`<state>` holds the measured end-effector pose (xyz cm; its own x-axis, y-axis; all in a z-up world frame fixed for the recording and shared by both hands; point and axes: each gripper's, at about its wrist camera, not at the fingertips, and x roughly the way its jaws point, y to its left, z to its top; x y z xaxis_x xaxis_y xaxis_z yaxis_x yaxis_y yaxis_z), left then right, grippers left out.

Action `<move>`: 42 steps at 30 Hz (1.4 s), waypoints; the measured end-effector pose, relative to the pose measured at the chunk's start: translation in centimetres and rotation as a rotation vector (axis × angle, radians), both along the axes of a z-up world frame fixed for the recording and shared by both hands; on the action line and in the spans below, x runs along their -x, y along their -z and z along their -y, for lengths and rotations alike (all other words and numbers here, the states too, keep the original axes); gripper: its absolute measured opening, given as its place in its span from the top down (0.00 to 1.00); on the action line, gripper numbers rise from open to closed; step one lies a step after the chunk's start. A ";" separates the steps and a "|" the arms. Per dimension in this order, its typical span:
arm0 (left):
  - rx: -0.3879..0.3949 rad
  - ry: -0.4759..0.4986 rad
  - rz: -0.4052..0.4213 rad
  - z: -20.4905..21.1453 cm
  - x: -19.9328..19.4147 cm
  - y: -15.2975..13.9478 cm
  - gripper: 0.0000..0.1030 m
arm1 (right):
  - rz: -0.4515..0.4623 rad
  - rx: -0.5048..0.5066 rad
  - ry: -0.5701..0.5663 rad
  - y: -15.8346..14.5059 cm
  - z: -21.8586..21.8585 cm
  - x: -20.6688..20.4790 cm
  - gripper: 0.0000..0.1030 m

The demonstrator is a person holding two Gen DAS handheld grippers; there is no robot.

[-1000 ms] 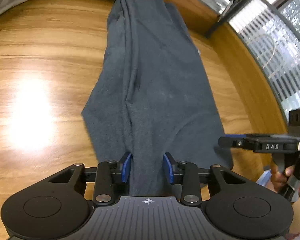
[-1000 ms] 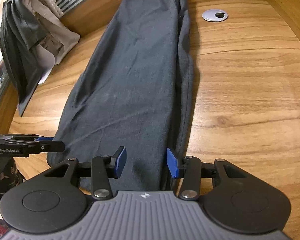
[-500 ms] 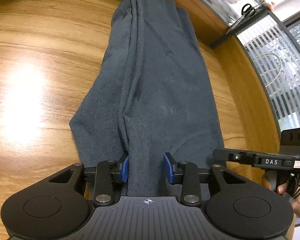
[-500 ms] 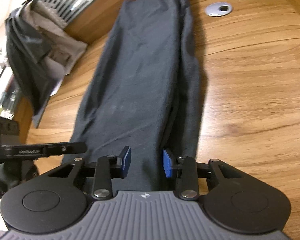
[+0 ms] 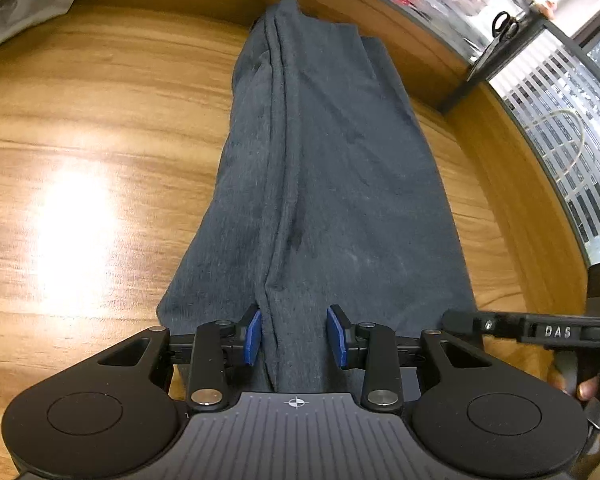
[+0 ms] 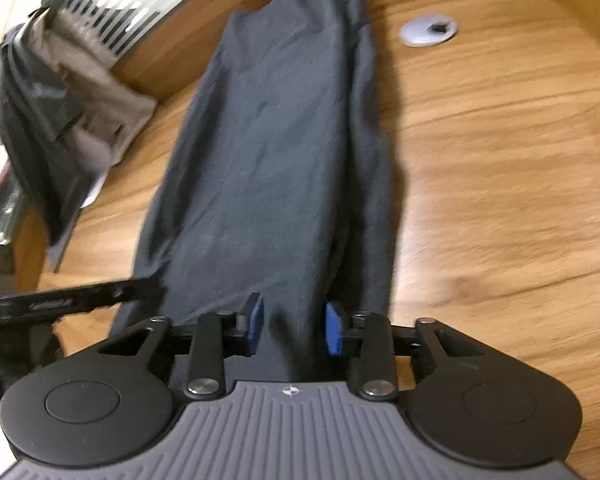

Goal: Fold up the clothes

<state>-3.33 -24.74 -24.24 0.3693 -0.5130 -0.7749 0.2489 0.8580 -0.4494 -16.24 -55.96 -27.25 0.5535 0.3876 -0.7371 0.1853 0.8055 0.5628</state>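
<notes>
Dark garment (image 5: 339,184) near hem hidden under both gripper bodies.

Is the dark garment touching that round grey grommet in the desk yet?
Apart. The right wrist view shows bare wood between the dark garment's right edge and the grommet.

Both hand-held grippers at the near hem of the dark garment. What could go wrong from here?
1. The right hand-held gripper has just been closing on bunched cloth; it may catch only some layers of the garment.
2. The left hand-held gripper sits at a ridge; its fold may spread on lifting.
3. Dragging could pull the far end off the table.
</notes>
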 end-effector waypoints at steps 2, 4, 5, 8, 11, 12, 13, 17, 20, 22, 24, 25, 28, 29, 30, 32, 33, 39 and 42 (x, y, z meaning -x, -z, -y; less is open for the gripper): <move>0.002 0.001 -0.003 -0.3 0.4 0.0 0.62 | 0.000 0.010 -0.008 0.0 -0.2 0.2 0.89; 0.017 -0.009 -0.018 -0.7 0.5 0.1 0.62 | -0.007 -0.017 0.006 0.1 0.2 0.3 0.92; 0.028 -0.013 -0.025 -0.9 0.5 0.2 0.63 | -0.011 -0.035 0.015 0.1 0.4 0.3 0.93; 0.058 0.004 -0.041 -0.9 0.6 0.2 0.80 | -0.007 -0.049 0.009 -0.1 0.6 0.3 0.94; 0.092 0.042 -0.001 -0.8 0.8 -0.8 0.95 | 0.019 -0.041 -0.008 -1.1 0.4 0.4 0.95; 0.104 0.058 0.024 -0.8 1.0 -1.5 0.95 | 0.034 -0.039 -0.010 -1.7 0.3 0.6 0.95; 0.114 0.068 0.040 -0.8 1.1 -2.1 0.95 | 0.049 -0.040 -0.010 -2.2 0.3 0.7 0.95; 0.198 0.070 0.105 -2.1 1.6 -5.3 0.95 | 0.158 -0.050 0.014 -5.5 0.9 2.2 0.95; 0.233 0.094 0.143 -3.0 2.2 -7.1 0.95 | 0.227 -0.086 0.039 -7.5 1.4 3.8 0.95; 0.189 0.133 0.124 -2.6 2.7 -6.5 0.94 | 0.209 -0.084 0.027 -7.5 1.4 4.3 0.95; 0.136 0.161 0.077 -2.2 3.0 -4.8 0.94 | 0.155 -0.058 -0.001 -6.5 0.4 4.4 0.93; 0.114 0.160 0.041 -2.2 3.1 -3.7 0.93 | 0.122 -0.053 -0.008 -5.7 0.1 4.3 0.92; 0.104 0.113 -0.043 -2.9 3.4 -1.1 0.89 | 0.063 -0.044 -0.023 -3.9 -0.8 4.4 0.87; 0.115 0.101 -0.064 -3.2 3.5 -0.6 0.83 | 0.058 -0.032 -0.027 -3.6 -0.9 4.5 0.77; 0.129 0.095 -0.072 -3.5 3.7 -0.4 0.68 | 0.056 -0.028 -0.031 -3.4 -1.0 4.7 0.62; 0.168 0.095 -0.080 -4.0 4.1 -0.2 0.53 | 0.053 -0.037 -0.043 -3.0 -1.0 5.2 0.50; 0.182 0.105 -0.085 -4.3 4.4 -0.1 0.51 | 0.050 -0.049 -0.051 -2.7 -1.0 5.6 0.47; 0.120 0.265 -0.133 -3.2 5.4 0.6 0.57 | -0.011 -0.001 -0.154 -1.6 -2.5 6.6 0.80; 0.138 0.329 -0.141 -3.4 5.2 -0.4 0.76 | 0.020 -0.003 -0.139 -2.8 -2.1 7.3 0.88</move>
